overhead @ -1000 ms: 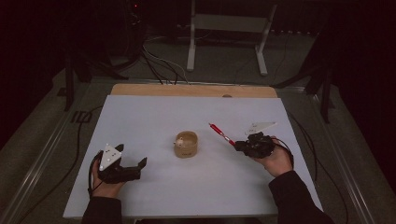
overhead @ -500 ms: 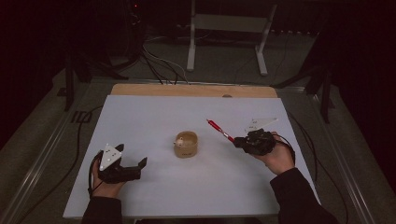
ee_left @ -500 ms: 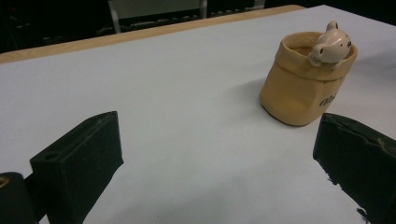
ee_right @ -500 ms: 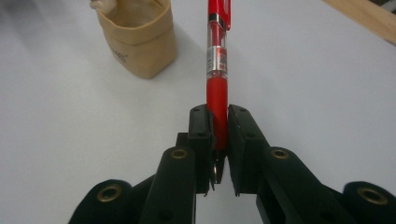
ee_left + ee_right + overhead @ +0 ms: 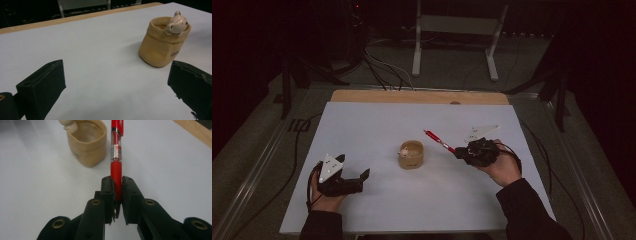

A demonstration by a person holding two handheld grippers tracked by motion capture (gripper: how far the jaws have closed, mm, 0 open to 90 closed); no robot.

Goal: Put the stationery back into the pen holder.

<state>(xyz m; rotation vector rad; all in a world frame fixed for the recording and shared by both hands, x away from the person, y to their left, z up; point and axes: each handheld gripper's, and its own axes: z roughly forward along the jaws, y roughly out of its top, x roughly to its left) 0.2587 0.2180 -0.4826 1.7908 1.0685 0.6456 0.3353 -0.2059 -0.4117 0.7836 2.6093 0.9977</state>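
Observation:
A tan cup (image 5: 411, 154) shaped like a small sack, with a little bear figure on its rim, stands upright mid-table; it appears too in the left gripper view (image 5: 162, 42) and the right gripper view (image 5: 88, 142). My right gripper (image 5: 459, 151) is shut on a red pen (image 5: 438, 141) by its lower end, held above the table to the right of the cup. In the right gripper view the pen (image 5: 116, 157) juts straight out from between the jaws (image 5: 117, 185). My left gripper (image 5: 360, 179) rests near the table's front left, open, with nothing between its jaws (image 5: 117, 85).
The white table top (image 5: 377, 125) has a wooden strip (image 5: 417, 96) along its far edge. Cables and a metal stand's legs (image 5: 454, 45) are on the dark floor beyond the table.
My right gripper has carried the red pen a little to the left, toward the cup, and raised its tip. The left gripper has stayed where it was.

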